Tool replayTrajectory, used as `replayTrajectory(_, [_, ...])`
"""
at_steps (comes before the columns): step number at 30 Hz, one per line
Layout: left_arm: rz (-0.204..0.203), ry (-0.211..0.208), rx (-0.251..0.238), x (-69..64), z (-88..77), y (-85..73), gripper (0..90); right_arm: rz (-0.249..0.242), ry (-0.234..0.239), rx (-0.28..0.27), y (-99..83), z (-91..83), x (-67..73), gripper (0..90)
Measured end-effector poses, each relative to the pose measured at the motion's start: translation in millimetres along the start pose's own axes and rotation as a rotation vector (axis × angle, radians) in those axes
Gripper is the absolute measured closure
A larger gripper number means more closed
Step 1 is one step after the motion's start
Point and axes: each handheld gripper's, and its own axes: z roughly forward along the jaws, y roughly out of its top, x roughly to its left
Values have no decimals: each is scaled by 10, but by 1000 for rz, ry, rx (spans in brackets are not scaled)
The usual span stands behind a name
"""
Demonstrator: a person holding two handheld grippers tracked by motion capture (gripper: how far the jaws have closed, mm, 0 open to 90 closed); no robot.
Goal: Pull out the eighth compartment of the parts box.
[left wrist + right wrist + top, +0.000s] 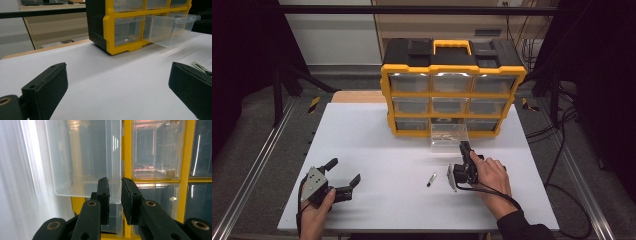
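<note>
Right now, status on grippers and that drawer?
Left gripper open, idle. Right gripper jaws straddling pulled-out clear drawer's front wall, grip unconfirmed. Small dark item lies on table.

— What sort of place is this?
— A lab or workshop; a yellow parts cabinet (pixel 453 90) stands on a white table (pixel 377 150); beside it, metal rails (pixel 257 155); behind it, cables (pixel 532 47).

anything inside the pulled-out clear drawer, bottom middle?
High view shows faint small items in the pulled-out drawer, too blurred to identify. From the left gripper view its visible part looks bare; the cabinet hides the rear. The right gripper sits at its front.
</note>
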Motion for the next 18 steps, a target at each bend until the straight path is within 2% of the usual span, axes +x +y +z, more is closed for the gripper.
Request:
replayTrajectory(8, [0, 2, 2, 1, -1, -1, 22, -4, 4, -8, 20, -1, 19, 761])
replayTrajectory(9, [-1, 2, 2, 2, 0, -2, 22, 21, 13, -10, 21, -3, 19, 708])
replayTrajectory(10, [-1, 2, 2, 4, 2, -3, 22, 21, 13, -10, 21, -3, 19, 708])
replayTrajectory(11, [-1, 2, 4, 5, 3, -4, 22, 63, 37, -6, 20, -3, 21, 593])
replayTrajectory(13, [0, 1, 4, 3, 4, -3, 22, 98, 46, 11, 13, -13, 30, 462])
replayTrajectory(15, [0, 2, 4, 3, 2, -1, 22, 166, 82, 44, -6, -30, 28, 333])
replayTrajectory(16, [-13, -4, 0, 2, -3, 3, 23, 202, 90, 65, -19, -43, 25, 276])
replayTrajectory(17, [-13, -4, 0, 2, -3, 3, 23, 202, 90, 65, -19, -43, 25, 276])
replayTrajectory(18, [-18, -9, -2, 0, -6, 7, 23, 256, 85, 88, -52, -86, 20, 239])
